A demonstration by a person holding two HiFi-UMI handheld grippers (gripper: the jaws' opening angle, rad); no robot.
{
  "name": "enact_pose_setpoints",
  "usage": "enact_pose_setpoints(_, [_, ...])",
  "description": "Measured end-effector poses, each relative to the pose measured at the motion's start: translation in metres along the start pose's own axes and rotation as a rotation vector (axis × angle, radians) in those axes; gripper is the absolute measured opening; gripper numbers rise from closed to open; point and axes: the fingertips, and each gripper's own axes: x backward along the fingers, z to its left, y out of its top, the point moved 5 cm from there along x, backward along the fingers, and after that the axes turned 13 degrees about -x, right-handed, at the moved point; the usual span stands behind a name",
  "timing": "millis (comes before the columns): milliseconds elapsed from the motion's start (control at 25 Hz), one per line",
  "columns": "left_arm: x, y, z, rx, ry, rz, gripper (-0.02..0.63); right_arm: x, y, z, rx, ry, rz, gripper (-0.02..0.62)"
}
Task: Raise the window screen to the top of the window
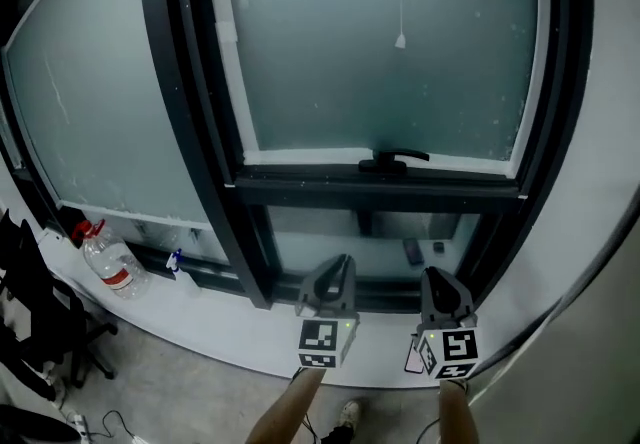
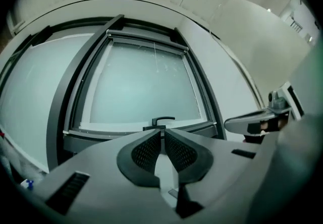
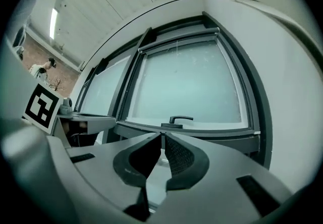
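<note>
Lower centre of frame: left gripper (image 1: pixel 342 262) and right gripper (image 1: pixel 434 277), grey moulded shells. Each carries a white cube (image 1: pixel 322 342) with black square markers. The fingers (image 2: pixel 145 151) are dark, curved, with dotted faces.

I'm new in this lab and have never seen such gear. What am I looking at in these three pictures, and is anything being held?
There is no robot: a person holds a two-jaw tool in each hand. The head view looks down from the person's head at the left gripper and the right gripper; the cubes with square markers belong to them. The other two views come from cameras riding on each gripper, looking along its jaws. Both pairs of jaws are together, holding nothing. Ahead is a dark-framed window with a black handle. A water bottle with a red cap stands on the sill at the left.
</note>
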Motion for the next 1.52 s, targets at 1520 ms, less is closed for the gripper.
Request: enact_pose_setpoints(1520, [0.531,0.101,-0.042,0.072,-0.137,0.113,0.026,0.455,0.021,0.318,-0.027,-0.057,0.096,0.028])
